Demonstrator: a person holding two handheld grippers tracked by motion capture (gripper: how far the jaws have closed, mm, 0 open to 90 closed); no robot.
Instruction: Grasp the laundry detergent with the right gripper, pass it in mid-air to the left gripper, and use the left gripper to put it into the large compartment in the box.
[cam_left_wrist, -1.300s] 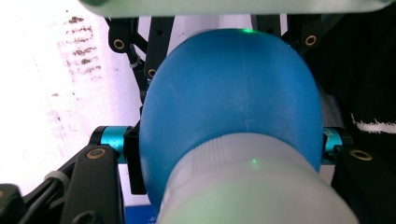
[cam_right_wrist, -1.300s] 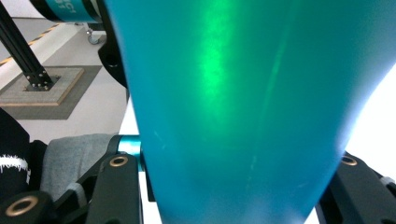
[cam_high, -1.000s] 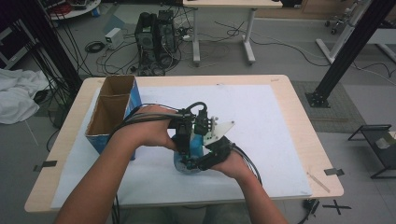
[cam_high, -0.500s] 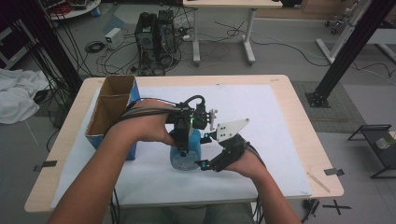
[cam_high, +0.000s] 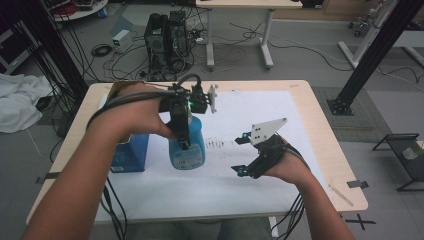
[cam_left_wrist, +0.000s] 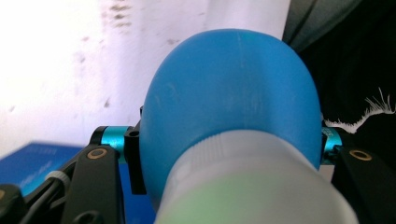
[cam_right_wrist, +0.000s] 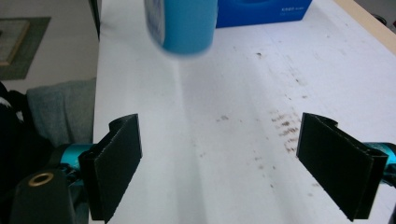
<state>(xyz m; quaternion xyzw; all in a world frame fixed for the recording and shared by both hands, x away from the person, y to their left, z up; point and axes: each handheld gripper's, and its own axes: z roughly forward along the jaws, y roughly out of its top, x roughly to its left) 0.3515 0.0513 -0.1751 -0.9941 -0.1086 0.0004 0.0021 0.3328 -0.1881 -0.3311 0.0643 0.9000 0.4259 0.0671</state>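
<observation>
Aloft, blue bottle (cam_high: 187, 145) in left claw (cam_high: 184, 142); right claw (cam_high: 242, 155) just opened, empty.

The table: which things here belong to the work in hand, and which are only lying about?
In the work:
- blue bottle, clamped in the left gripper
- right gripper, jaws just opened, nothing between them

Lying about:
- blue box
- white sheet with dark marks

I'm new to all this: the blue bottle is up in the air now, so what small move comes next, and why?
Probably carry the blue bottle left toward the blue box. The left tool grips it clear of the table, and the right tool has just opened, empty.
</observation>
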